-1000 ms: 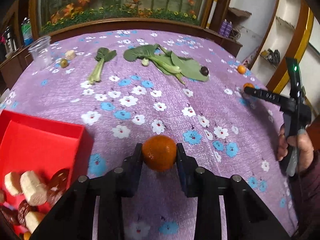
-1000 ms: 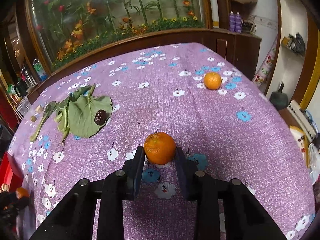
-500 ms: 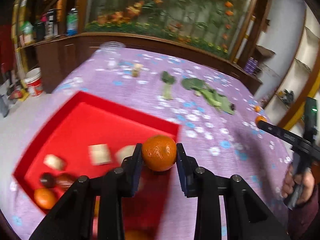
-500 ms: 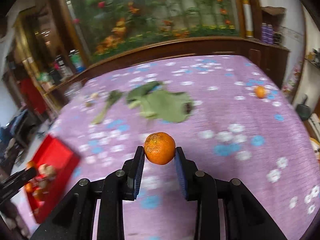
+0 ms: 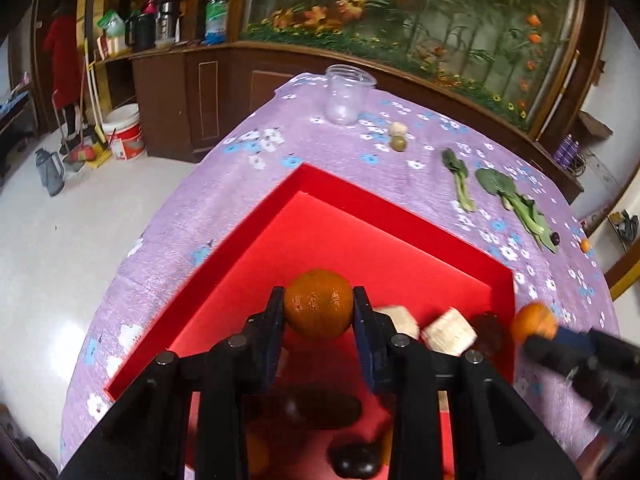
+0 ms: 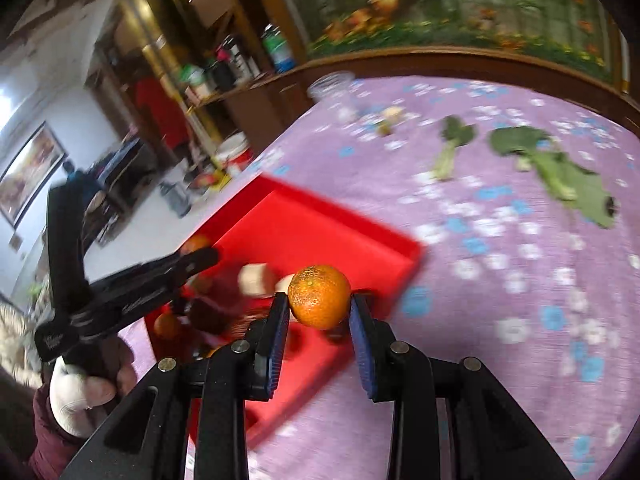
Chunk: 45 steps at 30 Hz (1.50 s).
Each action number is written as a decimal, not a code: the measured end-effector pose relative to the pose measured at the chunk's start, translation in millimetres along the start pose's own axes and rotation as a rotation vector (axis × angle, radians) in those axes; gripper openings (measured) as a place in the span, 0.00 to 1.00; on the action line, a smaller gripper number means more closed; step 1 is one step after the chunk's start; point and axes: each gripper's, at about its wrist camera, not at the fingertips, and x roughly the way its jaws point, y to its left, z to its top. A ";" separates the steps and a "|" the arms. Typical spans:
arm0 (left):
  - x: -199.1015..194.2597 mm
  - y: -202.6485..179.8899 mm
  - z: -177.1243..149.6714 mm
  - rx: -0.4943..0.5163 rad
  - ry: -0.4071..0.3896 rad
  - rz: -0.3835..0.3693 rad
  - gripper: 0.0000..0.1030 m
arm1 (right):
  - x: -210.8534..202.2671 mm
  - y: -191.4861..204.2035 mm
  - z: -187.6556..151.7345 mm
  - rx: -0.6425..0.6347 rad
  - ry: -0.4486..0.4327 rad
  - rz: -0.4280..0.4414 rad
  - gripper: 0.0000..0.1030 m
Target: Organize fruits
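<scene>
Our left tool (image 5: 319, 309) pinches an orange (image 5: 319, 304) between its two pads, jaws narrowed onto the fruit, held above the red tray (image 5: 384, 236) on the bench (image 5: 360, 168). Our right tool (image 6: 319, 307) likewise pinches a second orange (image 6: 319, 296), over the tray's near corner (image 6: 400, 256). Pale chunks (image 5: 450, 332) and dark fruits lie in the tray below

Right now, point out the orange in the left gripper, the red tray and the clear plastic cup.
orange (image 5: 319, 304), left wrist view, middle of its peel.
red tray (image 5: 360, 248), left wrist view, bare floor.
clear plastic cup (image 5: 346, 94), left wrist view, side wall.
</scene>
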 end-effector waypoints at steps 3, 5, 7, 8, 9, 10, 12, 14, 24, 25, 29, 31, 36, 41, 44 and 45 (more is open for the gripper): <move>5.9 8.4 3.1 -0.019 0.015 0.008 0.30 | 19.9 15.2 2.5 -0.015 0.021 0.007 0.33; 9.3 13.5 3.6 -0.032 0.025 0.012 0.30 | 27.7 23.9 1.2 -0.024 0.029 0.002 0.33; 10.0 16.2 3.3 -0.036 0.025 0.013 0.30 | 35.2 28.3 2.4 -0.031 0.035 -0.002 0.33; 10.1 16.8 2.6 -0.038 0.024 0.016 0.30 | 38.2 30.4 3.4 -0.036 0.037 -0.005 0.33; 9.5 17.8 2.0 -0.043 0.020 0.020 0.31 | 38.7 30.6 4.1 -0.040 0.037 -0.008 0.34; 8.6 19.2 2.0 -0.046 0.015 0.017 0.35 | 40.4 31.5 4.8 -0.044 0.034 -0.014 0.35; 5.0 20.8 2.3 -0.053 0.002 0.022 0.53 | 44.1 32.5 5.7 -0.048 0.036 -0.013 0.35; -0.8 20.8 2.3 -0.053 -0.024 0.031 0.62 | 46.3 33.9 7.4 -0.049 0.032 -0.019 0.38; -43.2 2.9 -12.5 -0.013 -0.127 0.105 0.72 | 8.4 32.7 0.6 -0.039 -0.058 -0.048 0.57; -49.7 0.2 -16.3 -0.010 -0.143 0.120 0.73 | 1.6 31.0 -2.6 -0.035 -0.073 -0.063 0.59; -73.6 -9.4 -31.3 -0.001 -0.202 0.201 0.77 | -20.8 21.1 -19.7 -0.005 -0.108 -0.100 0.61; -88.1 -15.0 -41.3 -0.003 -0.245 0.246 0.81 | -28.9 14.4 -31.1 0.027 -0.114 -0.100 0.61; -117.2 -32.0 -65.0 0.012 -0.334 0.314 0.90 | -41.8 11.5 -60.2 0.061 -0.121 -0.107 0.62; -133.8 -57.0 -87.5 0.071 -0.396 0.383 1.00 | -54.5 20.1 -84.8 0.023 -0.149 -0.158 0.67; -137.4 -67.8 -97.0 0.086 -0.392 0.381 1.00 | -62.1 22.4 -95.8 0.000 -0.171 -0.188 0.70; -137.4 -69.6 -98.6 0.087 -0.387 0.375 1.00 | -65.0 22.1 -99.7 -0.004 -0.177 -0.199 0.71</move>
